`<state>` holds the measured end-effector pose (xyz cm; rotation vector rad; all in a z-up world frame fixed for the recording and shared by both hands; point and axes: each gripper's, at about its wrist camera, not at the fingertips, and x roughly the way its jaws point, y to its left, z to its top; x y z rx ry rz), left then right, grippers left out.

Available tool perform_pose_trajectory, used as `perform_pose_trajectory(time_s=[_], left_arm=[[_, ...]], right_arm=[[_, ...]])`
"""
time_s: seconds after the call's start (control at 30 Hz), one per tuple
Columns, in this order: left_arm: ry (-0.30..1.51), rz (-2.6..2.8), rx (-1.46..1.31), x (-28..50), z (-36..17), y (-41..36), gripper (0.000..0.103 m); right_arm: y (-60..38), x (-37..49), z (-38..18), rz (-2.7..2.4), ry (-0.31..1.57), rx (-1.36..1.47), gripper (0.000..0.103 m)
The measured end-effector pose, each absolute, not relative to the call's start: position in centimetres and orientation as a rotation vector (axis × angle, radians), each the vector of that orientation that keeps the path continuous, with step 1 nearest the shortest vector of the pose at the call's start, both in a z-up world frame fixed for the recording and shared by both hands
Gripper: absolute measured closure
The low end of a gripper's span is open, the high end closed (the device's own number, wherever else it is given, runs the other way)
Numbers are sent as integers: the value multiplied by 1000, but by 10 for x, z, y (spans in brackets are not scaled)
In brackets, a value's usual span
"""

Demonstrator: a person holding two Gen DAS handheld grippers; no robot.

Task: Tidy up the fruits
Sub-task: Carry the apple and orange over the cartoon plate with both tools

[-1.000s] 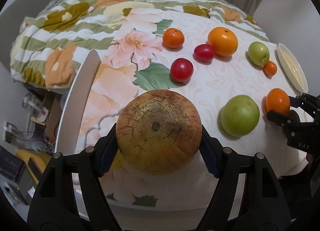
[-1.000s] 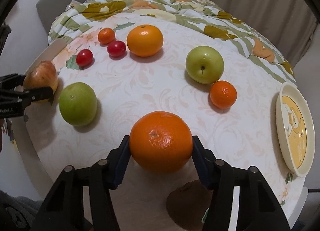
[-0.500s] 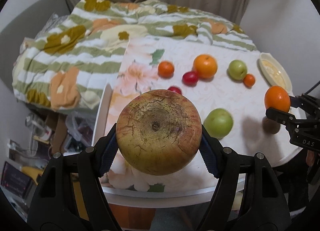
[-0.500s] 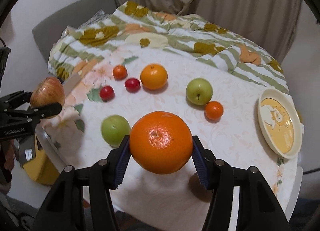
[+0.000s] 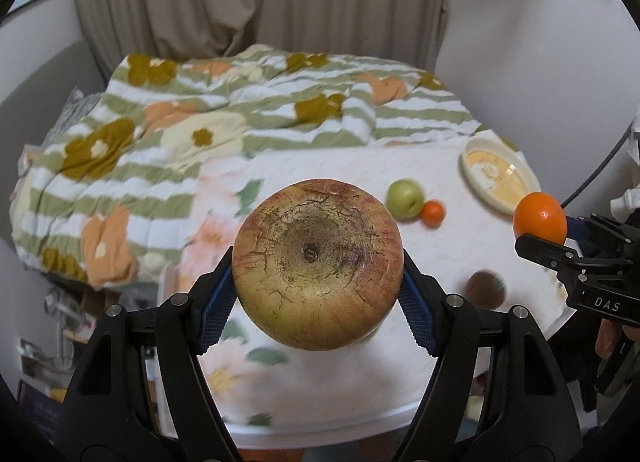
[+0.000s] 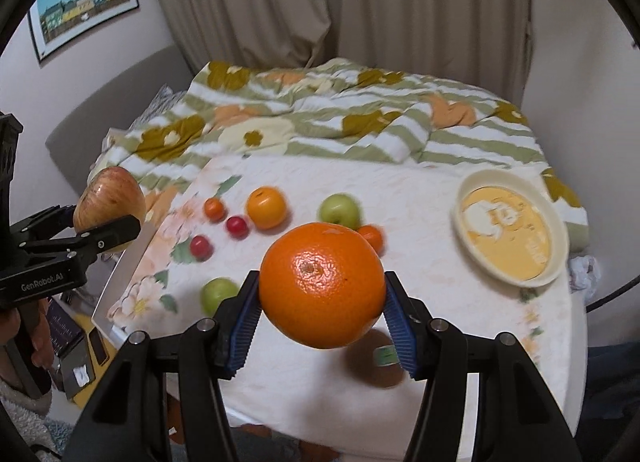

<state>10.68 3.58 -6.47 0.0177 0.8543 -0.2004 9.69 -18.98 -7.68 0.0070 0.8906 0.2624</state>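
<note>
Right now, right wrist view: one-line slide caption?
Right claw holds an orange above the table; plate at right.

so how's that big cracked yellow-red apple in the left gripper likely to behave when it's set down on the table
The big cracked yellow-red apple is round, so it may roll once the left gripper lets go on the white patterned tablecloth. It spans the jaws widely, so it's probably fairly heavy. The rough, cracked skin should grip the blue ribbed pads well rather than slip.
</note>
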Motion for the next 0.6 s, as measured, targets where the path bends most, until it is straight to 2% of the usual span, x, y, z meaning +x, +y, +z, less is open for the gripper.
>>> perform_pose_trajectory(time_s=[0.33, 0.6], left_arm=[[806, -232, -22, 154, -47, -82, 22], [817, -268, -47, 205, -56, -183, 22]], right_arm=[[-302, 138, -58, 234, 849, -13, 48], [-388, 190, -62, 206, 867, -24, 48]])
